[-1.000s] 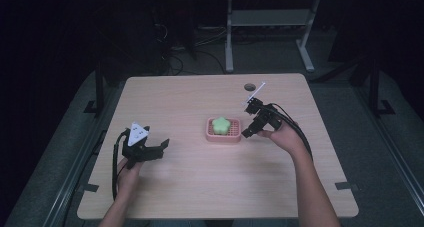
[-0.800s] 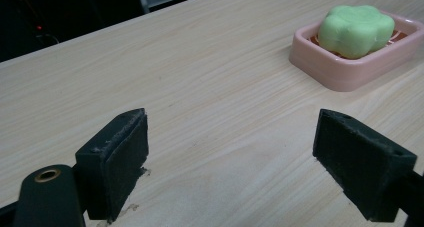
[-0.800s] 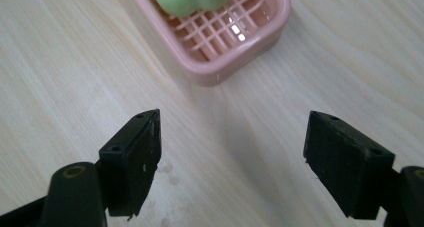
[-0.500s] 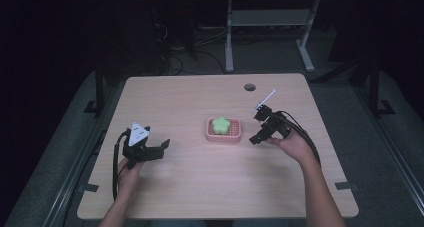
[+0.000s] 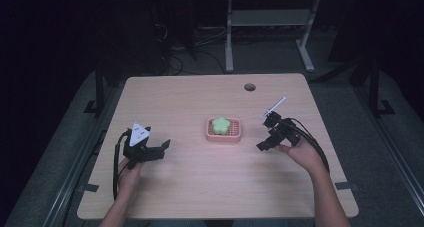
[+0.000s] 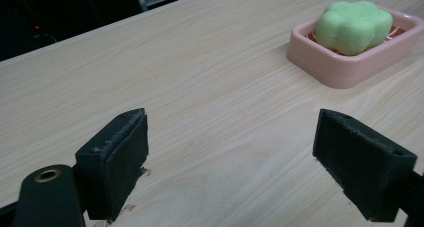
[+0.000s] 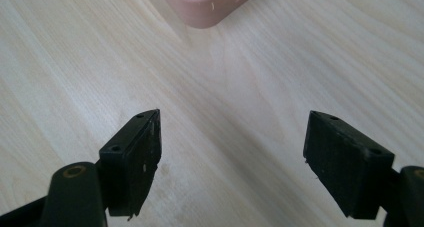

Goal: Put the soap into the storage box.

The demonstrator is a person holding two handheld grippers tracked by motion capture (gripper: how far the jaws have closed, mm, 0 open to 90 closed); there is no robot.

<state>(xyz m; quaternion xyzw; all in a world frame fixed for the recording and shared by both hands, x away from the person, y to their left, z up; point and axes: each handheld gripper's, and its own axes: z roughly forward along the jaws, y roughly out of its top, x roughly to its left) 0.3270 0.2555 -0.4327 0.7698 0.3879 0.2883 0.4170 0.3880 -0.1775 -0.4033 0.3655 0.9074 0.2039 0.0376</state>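
Wooden table point(image 5: 200, 187) takes up most of the high view. Pink soap dish point(image 5: 224, 130) sits at frame centre, green flower-shaped soap point(image 5: 220, 125) seated in it so it won't slide. Your right gripper point(image 5: 265, 132), right of centre, has jaws spread wide, nothing held, likely just clear of the dish. Your left gripper point(image 5: 161, 148), lower left, rests on the table, jaws wide, aimed at the dish, probably on standby.
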